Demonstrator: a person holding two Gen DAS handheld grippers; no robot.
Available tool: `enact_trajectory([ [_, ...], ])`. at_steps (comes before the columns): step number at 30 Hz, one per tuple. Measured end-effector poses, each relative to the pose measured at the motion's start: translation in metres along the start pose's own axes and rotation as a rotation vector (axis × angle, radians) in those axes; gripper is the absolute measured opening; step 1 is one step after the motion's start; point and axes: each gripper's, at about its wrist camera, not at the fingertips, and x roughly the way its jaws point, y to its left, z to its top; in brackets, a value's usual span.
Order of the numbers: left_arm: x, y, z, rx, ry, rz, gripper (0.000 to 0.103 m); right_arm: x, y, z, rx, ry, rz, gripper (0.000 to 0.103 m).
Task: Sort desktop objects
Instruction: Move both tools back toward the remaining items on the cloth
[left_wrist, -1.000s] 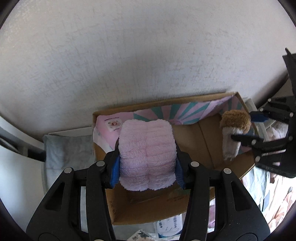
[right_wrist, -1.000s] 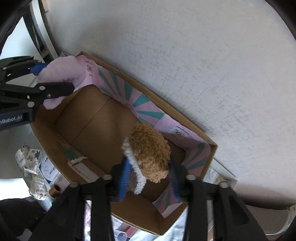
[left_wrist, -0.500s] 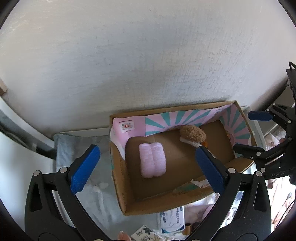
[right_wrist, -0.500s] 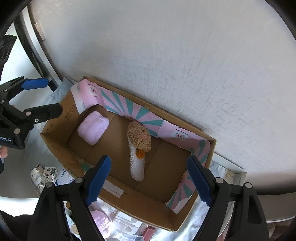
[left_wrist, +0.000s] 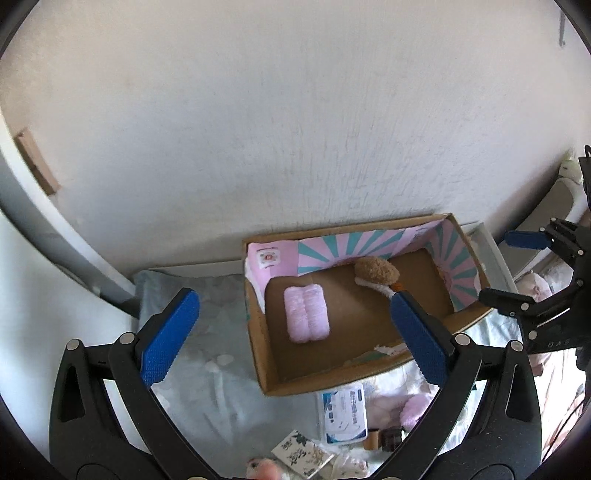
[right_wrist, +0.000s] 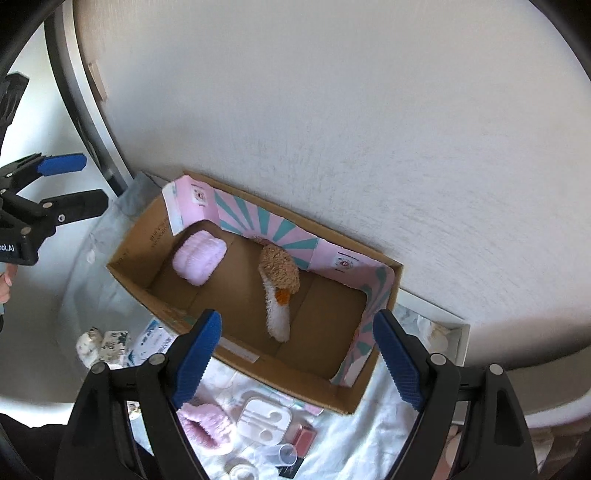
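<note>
Far left of the scene: left gripper (left_wrist: 291, 299), blue pads (left_wrist: 170, 336) spread as wide as they go, just opened, gripping nothing. Hangs above a pale cloth (left_wrist: 207, 350) and the left end of the cardboard box (left_wrist: 255, 332); seen side-on at the left edge of the right wrist view (right_wrist: 88, 181), well clear of the box rim (right_wrist: 295, 384).

Next, rightward: box pushed up against a white wall (left_wrist: 295, 129), top open, far and right inner walls lined with pink and teal sunburst paper.

Inside, left half: pink plush roll (left_wrist: 306, 314), flat on the brown floor, near the left wall, apart from everything else (right_wrist: 199, 258).

Inside, about the middle and toward the far wall: brown-and-white plush toy (left_wrist: 376, 271), lying on the floor, brown end far, white end near, a spot of orange between (right_wrist: 279, 273). Well apart from the pink roll.

Near side of the box, on the cloth, left to right: patterned small box (left_wrist: 303, 452), blue-and-white packet (left_wrist: 343, 417), pink fluffy item (right_wrist: 207, 421), white earphone case (right_wrist: 264, 417), small pink box (right_wrist: 304, 437).

Far right: right gripper (right_wrist: 297, 317), jaws also just opened and standing broad, holding nothing, raised over the near wall of the box with the toy's white end below the gap. In the left wrist view, at the right edge (left_wrist: 496, 267), beside the box's right end.
</note>
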Motion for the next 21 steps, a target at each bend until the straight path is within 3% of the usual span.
enact_trajectory([
  [6,-0.028,0.0,-0.01,0.024,-0.009,-0.021,0.103,-0.031,-0.003,-0.02,0.039,-0.053,-0.006,0.081],
  [11,-0.036,-0.005,-0.031,0.03,0.015,-0.035,0.103,-0.05,0.003,-0.047,0.001,-0.089,-0.023,0.081],
  [21,-0.001,-0.021,-0.1,-0.04,0.15,-0.094,0.103,-0.028,0.007,-0.13,0.018,-0.047,0.063,0.081],
])
